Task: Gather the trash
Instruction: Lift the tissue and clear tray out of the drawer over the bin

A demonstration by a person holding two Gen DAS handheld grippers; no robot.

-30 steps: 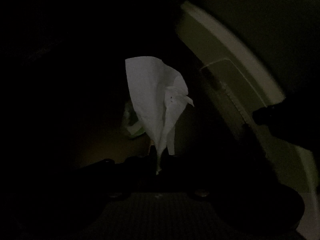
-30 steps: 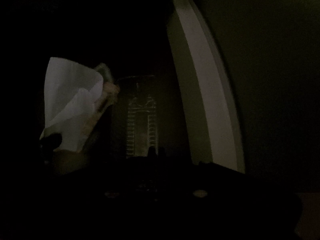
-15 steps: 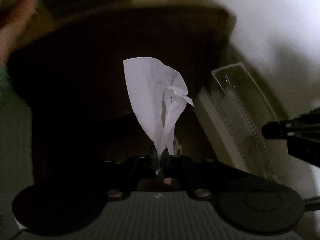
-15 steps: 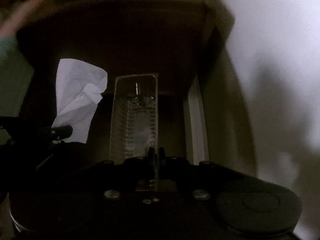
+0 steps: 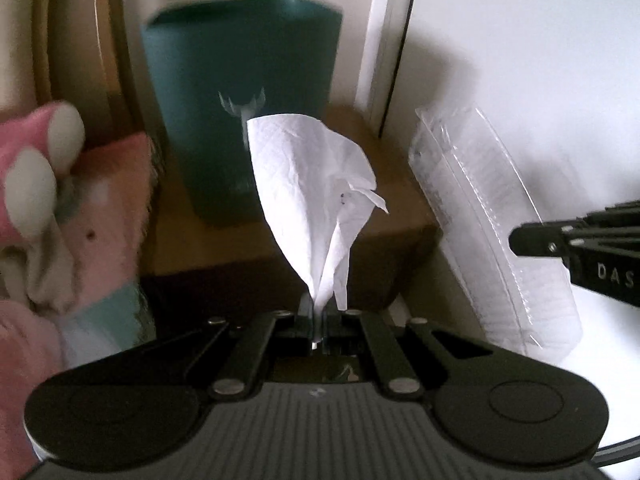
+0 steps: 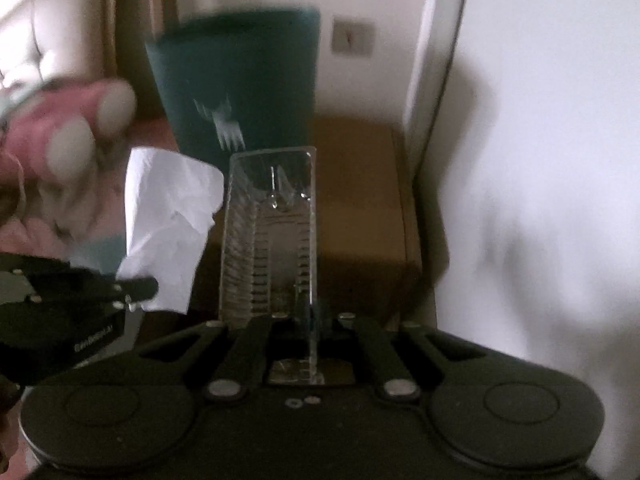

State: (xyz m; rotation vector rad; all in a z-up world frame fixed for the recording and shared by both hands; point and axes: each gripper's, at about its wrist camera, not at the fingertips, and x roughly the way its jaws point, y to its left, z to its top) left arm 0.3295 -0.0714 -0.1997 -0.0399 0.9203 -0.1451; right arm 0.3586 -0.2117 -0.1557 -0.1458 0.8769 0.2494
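Observation:
My left gripper (image 5: 318, 314) is shut on a crumpled white tissue (image 5: 316, 200) that stands up from the fingers. My right gripper (image 6: 310, 320) is shut on a clear plastic tray (image 6: 270, 236), held upright. The tray also shows in the left wrist view (image 5: 496, 236), at the right, with the right gripper's tip (image 5: 532, 240) on it. The tissue shows in the right wrist view (image 6: 168, 224), with the left gripper's tip (image 6: 136, 288) below it. A dark teal bin (image 5: 244, 100) stands ahead on a brown box (image 5: 384, 208); it also shows in the right wrist view (image 6: 240, 80).
A pink plush toy (image 5: 60, 200) lies at the left, also in the right wrist view (image 6: 68, 136). A white wall (image 5: 520, 60) and a door frame (image 5: 388, 48) are at the right. A wall plate (image 6: 352, 36) is behind the bin.
Both grippers have come up out of a dark space into the light, still holding the tissue and the tray. The teal bin and brown box are now in front.

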